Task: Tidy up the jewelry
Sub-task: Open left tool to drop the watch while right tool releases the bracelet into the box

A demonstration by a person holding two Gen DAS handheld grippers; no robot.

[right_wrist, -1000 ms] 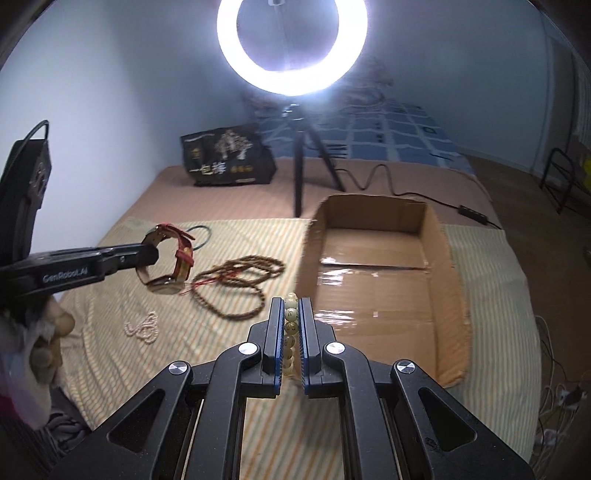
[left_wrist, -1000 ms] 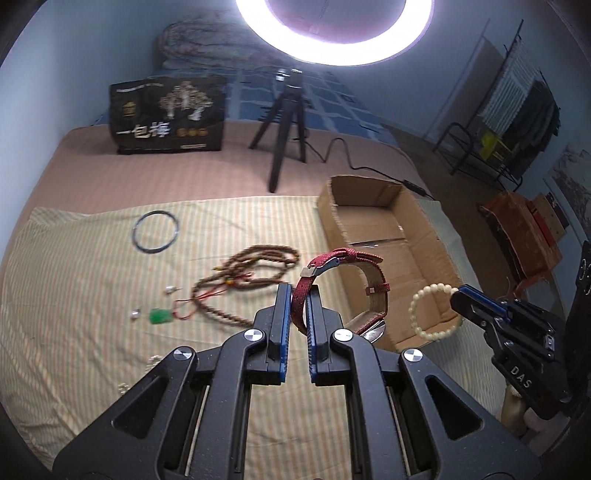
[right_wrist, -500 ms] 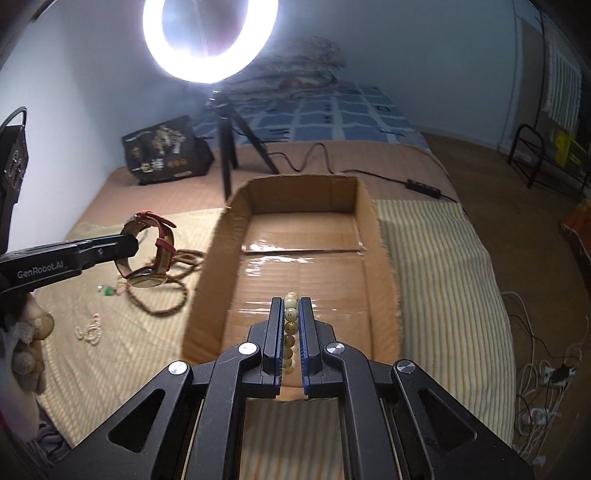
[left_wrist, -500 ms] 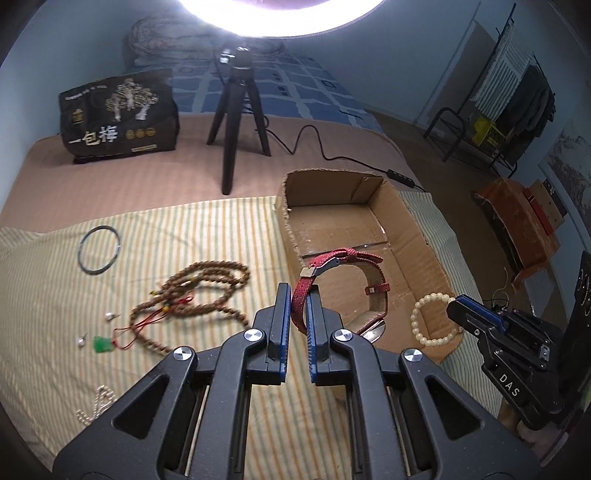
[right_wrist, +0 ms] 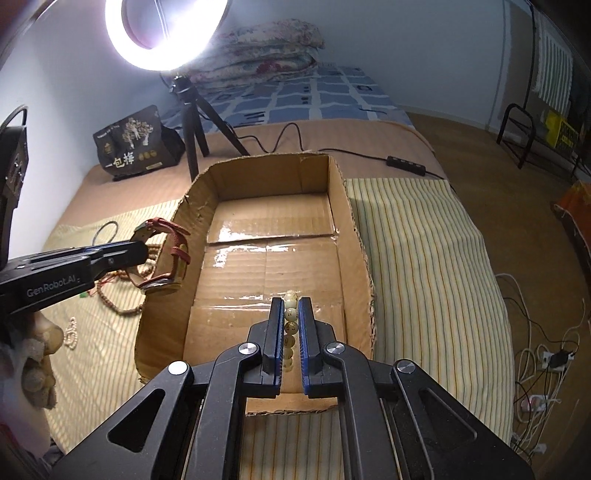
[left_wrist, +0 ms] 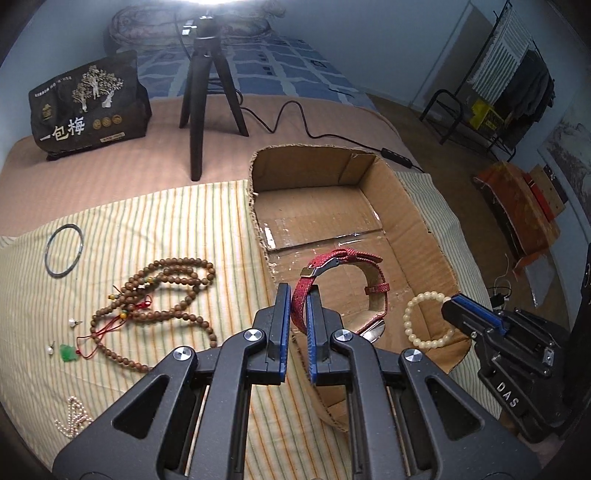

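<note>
My left gripper [left_wrist: 297, 295] is shut on the strap of a red watch [left_wrist: 343, 273] and holds it over the near left wall of an open cardboard box [left_wrist: 417, 206]. The watch also shows in the right wrist view [right_wrist: 166, 258]. My right gripper [right_wrist: 291, 310] is shut on a pale bead bracelet [right_wrist: 290, 325], held above the box floor [right_wrist: 273, 258]. The bracelet also shows in the left wrist view [left_wrist: 428, 321]. A brown bead necklace [left_wrist: 162, 295], a dark bangle [left_wrist: 63, 254], a green pendant [left_wrist: 68, 352], small earrings [left_wrist: 74, 322] and a pearl strand [left_wrist: 74, 415] lie on the striped cloth.
A tripod [left_wrist: 207, 92] with a ring light [right_wrist: 162, 33] stands behind the box, its cable [left_wrist: 332, 136] running right. A dark printed bag [left_wrist: 88, 107] stands at the back left. The bed edge drops off right of the box.
Both grippers have moved toward the box. The watch now hangs over its left wall and the bracelet is further over the box floor.
</note>
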